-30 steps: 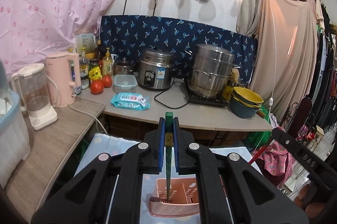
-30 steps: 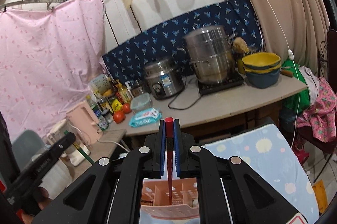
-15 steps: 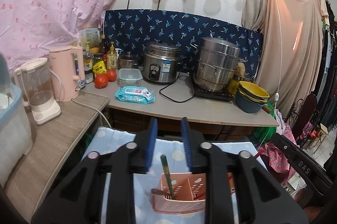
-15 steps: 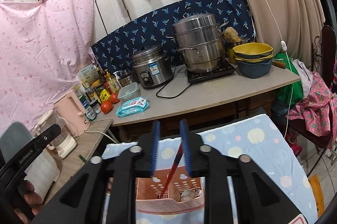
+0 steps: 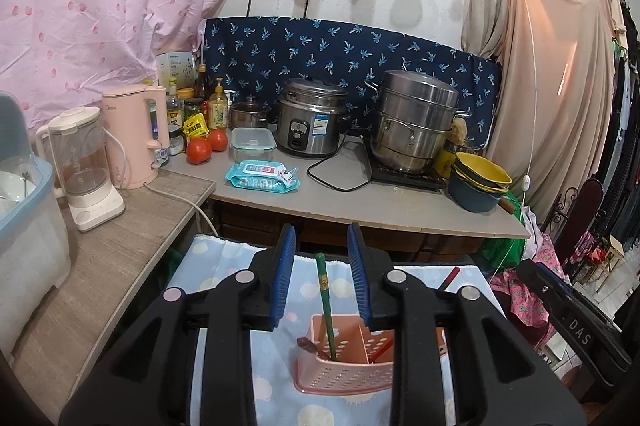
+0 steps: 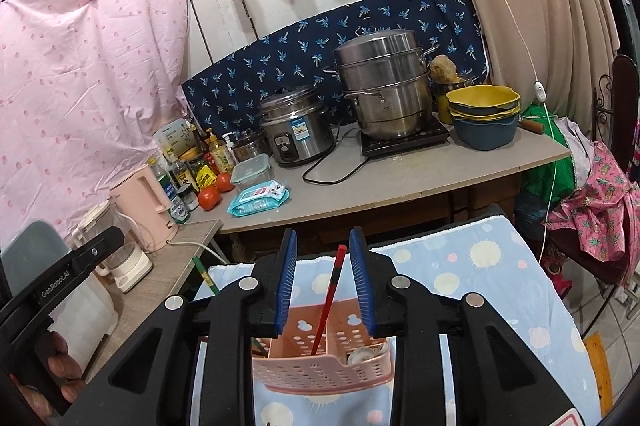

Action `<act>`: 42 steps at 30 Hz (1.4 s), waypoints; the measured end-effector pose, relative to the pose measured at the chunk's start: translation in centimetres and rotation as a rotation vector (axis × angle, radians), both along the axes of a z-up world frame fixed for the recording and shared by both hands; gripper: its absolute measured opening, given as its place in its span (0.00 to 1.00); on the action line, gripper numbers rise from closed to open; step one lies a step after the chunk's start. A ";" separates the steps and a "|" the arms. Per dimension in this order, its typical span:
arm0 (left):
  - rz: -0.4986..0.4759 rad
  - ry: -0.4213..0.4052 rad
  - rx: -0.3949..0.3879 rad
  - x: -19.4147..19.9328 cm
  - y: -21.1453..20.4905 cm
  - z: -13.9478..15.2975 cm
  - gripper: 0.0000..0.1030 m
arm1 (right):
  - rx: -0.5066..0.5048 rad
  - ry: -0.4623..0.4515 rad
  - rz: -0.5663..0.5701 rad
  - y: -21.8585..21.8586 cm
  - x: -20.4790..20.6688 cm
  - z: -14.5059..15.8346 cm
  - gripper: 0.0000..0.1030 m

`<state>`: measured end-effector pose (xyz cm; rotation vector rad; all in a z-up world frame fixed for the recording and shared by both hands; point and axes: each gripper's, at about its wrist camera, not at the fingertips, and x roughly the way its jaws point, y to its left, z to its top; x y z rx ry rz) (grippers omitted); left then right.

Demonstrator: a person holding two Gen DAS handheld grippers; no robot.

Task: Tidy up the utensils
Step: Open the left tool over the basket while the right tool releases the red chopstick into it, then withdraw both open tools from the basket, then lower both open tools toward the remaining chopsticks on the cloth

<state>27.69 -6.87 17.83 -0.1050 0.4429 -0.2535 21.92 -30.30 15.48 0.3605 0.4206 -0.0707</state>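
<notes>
Both chopsticks stand in the pink basket [image 5: 344,370] on the tabletop; left hand-held gripper [image 5: 322,276] parted around the green chopstick [image 5: 325,302], right hand-held gripper [image 6: 323,276] around the red chopstick [image 6: 330,296]; lift straight clear, brushing neither.

— Left gripper [image 5: 321,280]: how is it posed?

— It is angled forward and somewhat downward, its blue-padded jaws parted, nothing pressed by either pad. In the right wrist view its black body is seen at the lower left, wrapped by the person's left hand [image 6: 52,374].

— And the right gripper [image 6: 323,276]?

— The same downward tilt is seen. Its jaws are parted by a similar gap, and no contact is made by the pads. Part of its black frame is caught at the right edge of the left wrist view.
</notes>
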 end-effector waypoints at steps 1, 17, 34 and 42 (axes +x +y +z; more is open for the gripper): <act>-0.001 -0.001 0.002 -0.3 0.1 0.0 0.25 | -0.001 0.001 0.002 0.1 -0.2 0.0 0.27; -0.015 0.020 0.040 -5.1 0.5 -0.9 0.25 | -0.001 0.037 0.050 2.2 -5.3 -1.5 0.27; -0.033 0.131 0.086 -11.1 1.7 -6.4 0.25 | -0.005 0.152 0.098 4.9 -12.5 -6.6 0.27; -0.021 0.196 0.098 -12.9 2.8 -9.4 0.25 | -0.025 0.222 0.125 6.1 -15.1 -9.5 0.27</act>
